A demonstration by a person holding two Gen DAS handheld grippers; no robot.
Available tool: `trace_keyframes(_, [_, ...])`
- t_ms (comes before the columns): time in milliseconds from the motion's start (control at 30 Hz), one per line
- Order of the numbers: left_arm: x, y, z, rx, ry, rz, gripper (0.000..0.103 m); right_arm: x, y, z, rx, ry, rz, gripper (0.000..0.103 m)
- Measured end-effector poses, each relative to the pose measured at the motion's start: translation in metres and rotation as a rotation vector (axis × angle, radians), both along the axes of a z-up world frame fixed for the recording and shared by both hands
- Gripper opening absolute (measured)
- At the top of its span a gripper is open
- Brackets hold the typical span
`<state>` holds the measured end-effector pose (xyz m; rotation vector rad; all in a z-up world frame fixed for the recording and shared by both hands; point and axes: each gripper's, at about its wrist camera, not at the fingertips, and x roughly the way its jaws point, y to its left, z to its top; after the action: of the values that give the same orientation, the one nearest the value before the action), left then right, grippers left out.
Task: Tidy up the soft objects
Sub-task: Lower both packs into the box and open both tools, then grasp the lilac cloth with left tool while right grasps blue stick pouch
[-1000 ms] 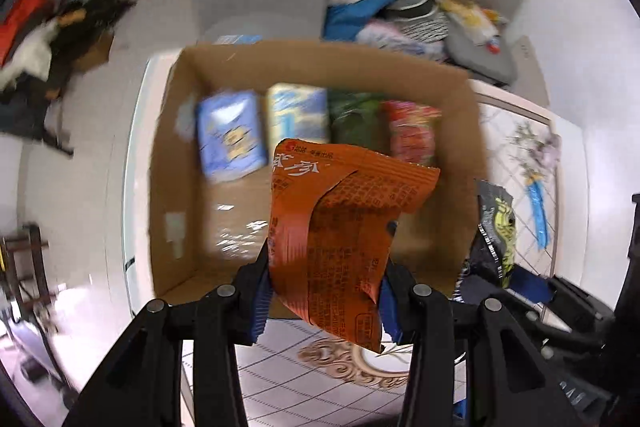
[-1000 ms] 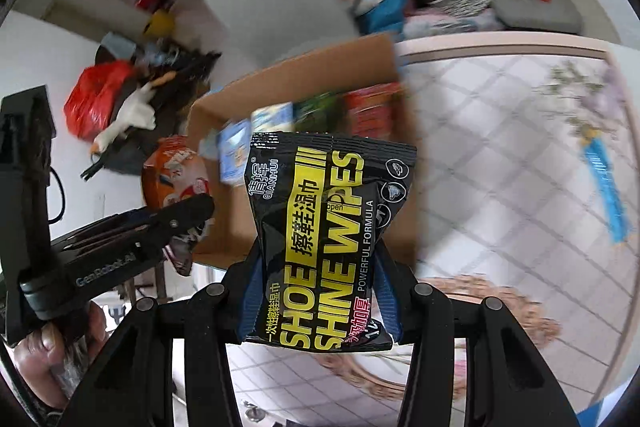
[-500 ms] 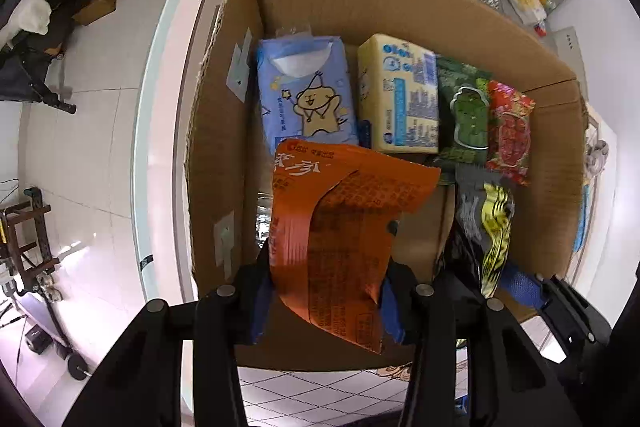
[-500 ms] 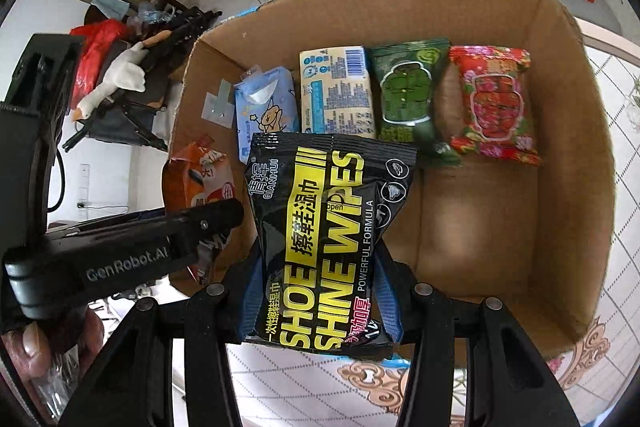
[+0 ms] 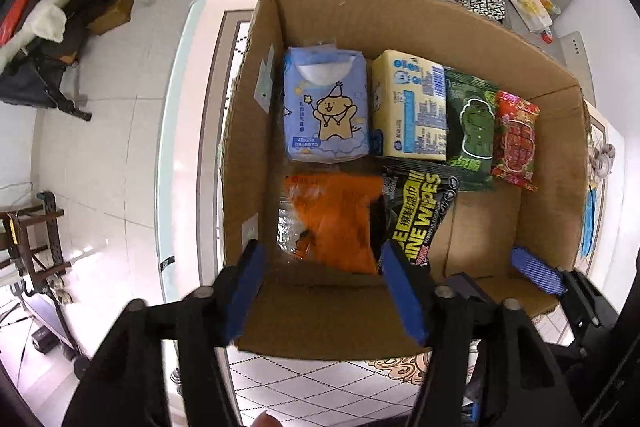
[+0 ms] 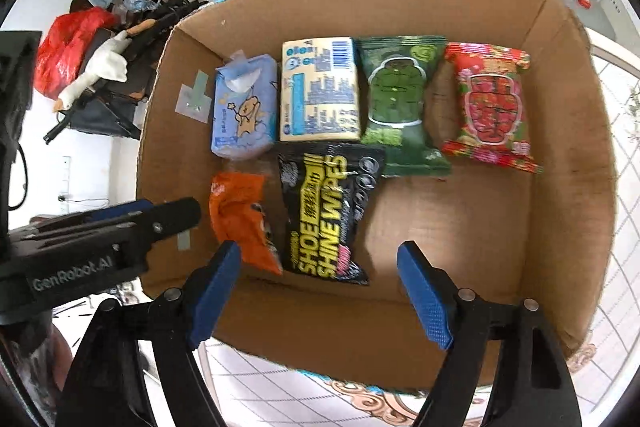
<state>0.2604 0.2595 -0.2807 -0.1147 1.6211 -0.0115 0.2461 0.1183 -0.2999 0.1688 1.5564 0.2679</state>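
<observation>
From the left wrist, the left gripper [image 5: 324,291] has just opened, nothing between its blue pads; the crumpled orange foil packet [image 5: 334,219] lies in the brown cardboard box [image 5: 384,23], against its near wall below the blue tissue pack [image 5: 325,111].

The right wrist alone shows the right gripper [image 6: 320,303], also freshly spread and empty, above the black-and-yellow shoe wipes pouch [image 6: 326,219] lying flat just right of the orange packet.

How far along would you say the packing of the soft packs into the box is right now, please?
Done: six packs lie in the box, four in a back row, with the orange pack and the shoe wipes in front. In hand: nothing; the left hand-held gripper and right hand-held gripper have just been opening and are empty. Left: no more loose packs are visible.
</observation>
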Motion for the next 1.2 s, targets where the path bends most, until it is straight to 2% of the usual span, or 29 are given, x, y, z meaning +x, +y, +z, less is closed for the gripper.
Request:
trace_keyframes(33, [-0.001,-0.003,0.003,0.014,-0.013,-0.011,0.085,-0.002,-0.003,0.005,-0.012,-0.003,0.003,0.087])
trace_keyframes(67, [-0.003,-0.006,0.006,0.032,-0.027,-0.022,0.095,-0.004,-0.005,0.007,-0.031,-0.004,0.008,0.096])
trace_keyframes(100, [-0.008,-0.008,0.009,0.046,-0.038,-0.035,0.098,-0.006,-0.007,0.010,-0.065,-0.004,0.017,0.099])
trace_keyframes(133, [-0.012,-0.010,0.011,0.058,-0.042,-0.045,0.098,-0.008,-0.008,0.013,-0.091,-0.004,0.029,0.102])
trace_keyframes(267, [-0.021,-0.016,0.017,0.055,-0.062,-0.039,0.098,-0.018,-0.020,0.025,-0.151,0.001,0.057,0.102])
trace_keyframes(400, [-0.034,-0.019,0.028,0.035,-0.093,-0.009,0.098,-0.028,-0.034,0.038,-0.166,-0.004,0.060,0.102])
trace_keyframes(667, [-0.054,-0.036,0.065,0.027,-0.173,0.012,0.098,-0.046,-0.050,0.071,-0.126,-0.063,0.059,0.102])
trace_keyframes(767, [-0.056,-0.050,0.092,0.027,-0.241,0.004,0.098,-0.050,-0.067,0.092,-0.077,-0.111,0.030,0.102])
trace_keyframes(900, [-0.052,-0.097,0.136,0.003,-0.339,-0.062,0.098,-0.053,-0.104,0.124,-0.047,-0.183,-0.013,0.102])
trace_keyframes(1000, [-0.046,-0.143,0.156,-0.007,-0.378,-0.137,0.098,-0.055,-0.153,0.149,-0.062,-0.231,-0.071,0.102])
trace_keyframes(1100, [-0.037,-0.204,0.165,0.040,-0.416,-0.246,0.098,-0.056,-0.221,0.161,-0.121,-0.239,-0.143,0.102])
trace_keyframes(1200, [-0.022,-0.273,0.156,0.103,-0.435,-0.364,0.098,-0.053,-0.285,0.154,-0.223,-0.217,-0.182,0.102])
